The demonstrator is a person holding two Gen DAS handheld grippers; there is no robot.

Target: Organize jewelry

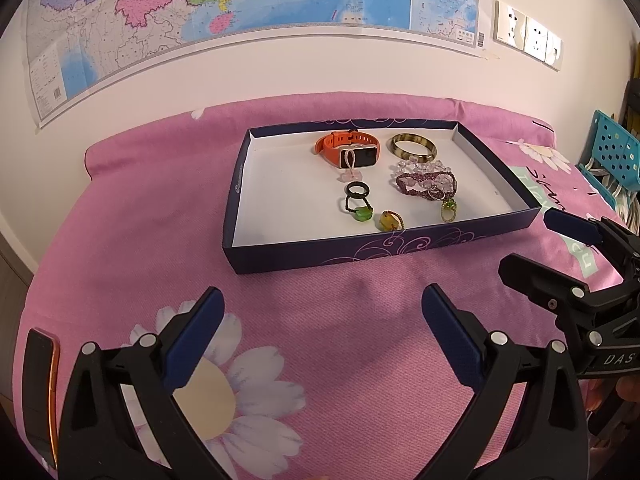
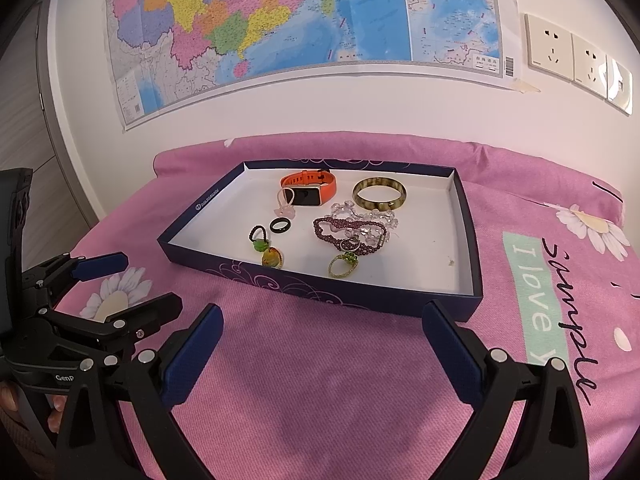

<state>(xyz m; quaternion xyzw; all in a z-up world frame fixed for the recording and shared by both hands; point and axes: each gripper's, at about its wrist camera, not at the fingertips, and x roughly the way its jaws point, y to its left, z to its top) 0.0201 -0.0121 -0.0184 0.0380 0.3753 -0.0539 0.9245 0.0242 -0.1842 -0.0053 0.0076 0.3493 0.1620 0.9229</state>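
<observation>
A shallow dark blue box lid [image 1: 384,246] [image 2: 468,240] with a white floor lies on the pink cloth. Inside lie an orange smartwatch [image 1: 348,148] [image 2: 310,186], a green-brown bangle [image 1: 413,146] [image 2: 379,193], a maroon bead bracelet [image 1: 424,186] [image 2: 344,236] over clear beads, a black ring [image 1: 356,190] [image 2: 280,225], and several small rings with green and amber stones [image 1: 390,221] [image 2: 272,257]. My left gripper [image 1: 320,336] [image 2: 132,280] is open and empty, in front of the box. My right gripper [image 2: 322,344] [image 1: 532,240] is open and empty, near the box's front right corner.
The pink flowered cloth [image 1: 320,320] covers a table against a white wall with a map [image 2: 300,20]. Wall sockets [image 2: 580,60] are at the right. A blue perforated basket [image 1: 612,156] stands at the far right. A dark phone-like object [image 1: 40,392] lies at the left edge.
</observation>
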